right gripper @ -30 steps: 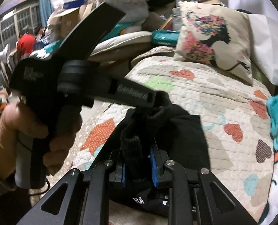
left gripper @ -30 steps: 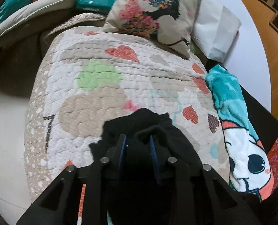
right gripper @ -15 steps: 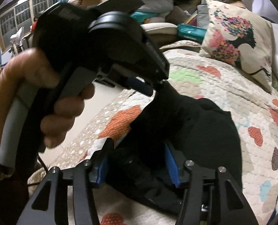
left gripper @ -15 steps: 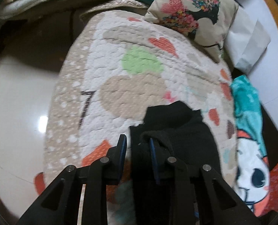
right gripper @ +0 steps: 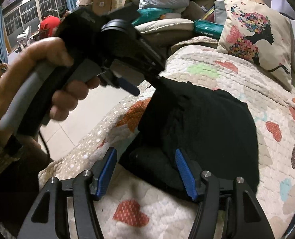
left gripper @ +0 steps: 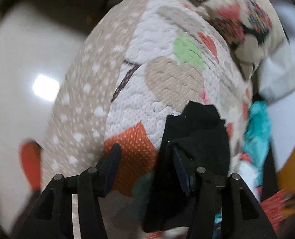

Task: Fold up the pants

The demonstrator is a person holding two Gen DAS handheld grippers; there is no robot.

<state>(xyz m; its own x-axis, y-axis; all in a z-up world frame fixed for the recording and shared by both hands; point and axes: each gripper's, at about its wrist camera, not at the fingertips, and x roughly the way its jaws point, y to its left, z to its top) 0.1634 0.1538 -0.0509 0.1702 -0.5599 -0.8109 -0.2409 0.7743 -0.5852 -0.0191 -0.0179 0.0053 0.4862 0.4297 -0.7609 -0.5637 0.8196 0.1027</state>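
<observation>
Heart-print quilt [right gripper: 237,83], black pants [right gripper: 207,123] beside spread right fingers [right gripper: 184,169]

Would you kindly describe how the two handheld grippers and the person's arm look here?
The right gripper has black angular finger arms with silver pivot bolts and ribbed blue pads. The left gripper has the same frame with darker blue pads; its grey handle, black body and trailing black cable show in the left hand, above a dark patterned sleeve.

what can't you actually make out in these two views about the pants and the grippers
- Left wrist view: motion blur smears the quilt and pillow.
- Left wrist view: the black pants run behind the left gripper, so the fold's near edge is hidden.
- Right wrist view: the pants' folds merge into plain black; the right gripper covers their near edge.
</observation>
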